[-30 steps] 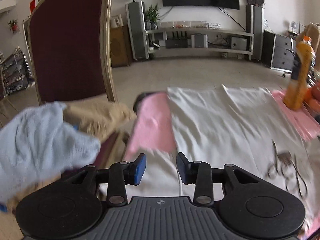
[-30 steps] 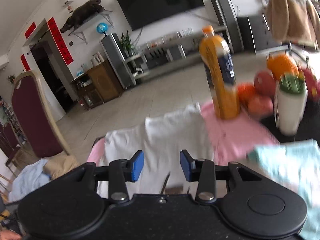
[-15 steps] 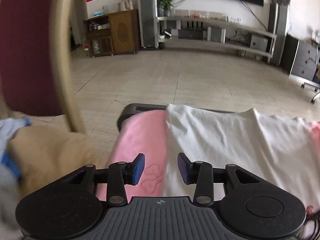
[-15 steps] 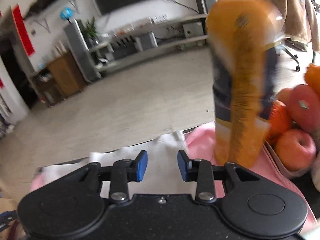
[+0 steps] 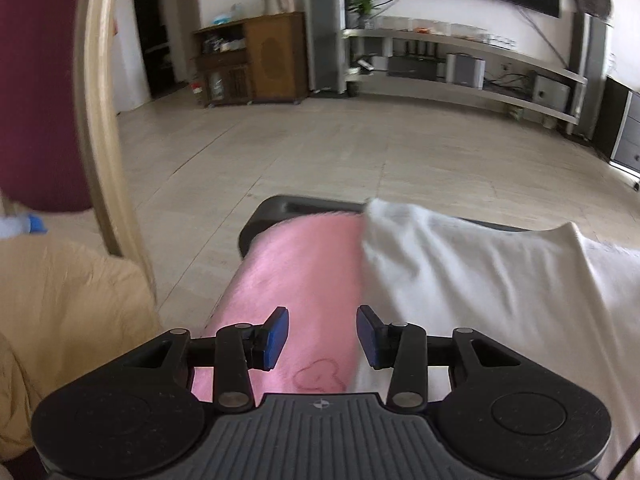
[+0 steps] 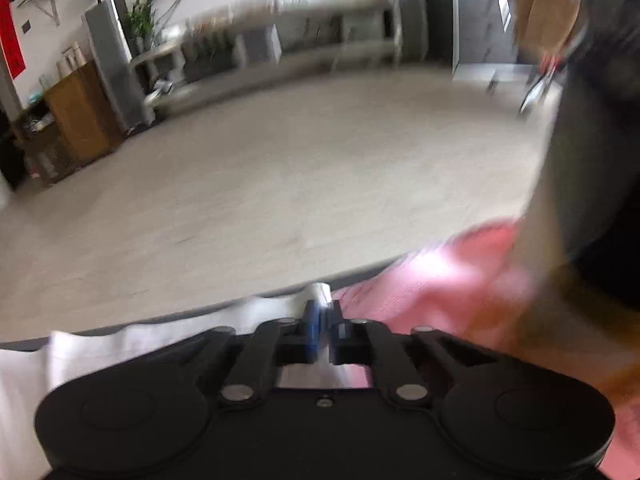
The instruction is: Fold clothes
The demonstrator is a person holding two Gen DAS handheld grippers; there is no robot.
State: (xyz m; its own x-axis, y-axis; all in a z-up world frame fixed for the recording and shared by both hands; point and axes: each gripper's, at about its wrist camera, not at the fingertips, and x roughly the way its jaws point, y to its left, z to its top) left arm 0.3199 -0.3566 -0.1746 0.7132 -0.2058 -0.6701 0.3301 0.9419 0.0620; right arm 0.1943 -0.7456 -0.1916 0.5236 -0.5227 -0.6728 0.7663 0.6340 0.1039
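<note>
Dark table (image 5: pixel 280 204) — pink cloth (image 5: pixel 304 272) on top

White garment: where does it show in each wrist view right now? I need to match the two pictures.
Left wrist: the white garment fills the right half, beside the pink cloth, right of the open left gripper.
Right wrist: white garment lower left, its corner pinched in the shut right gripper.
Shared landmark: the wooden cabinet.

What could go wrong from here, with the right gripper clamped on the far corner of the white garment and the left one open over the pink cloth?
1. The right gripper pinches only the tip of the white garment; a pull may slip it free.
2. The left gripper sits over the pink cloth, so closing may grab that instead.
3. The blurred bottle stands close on the right and could be knocked.
</note>
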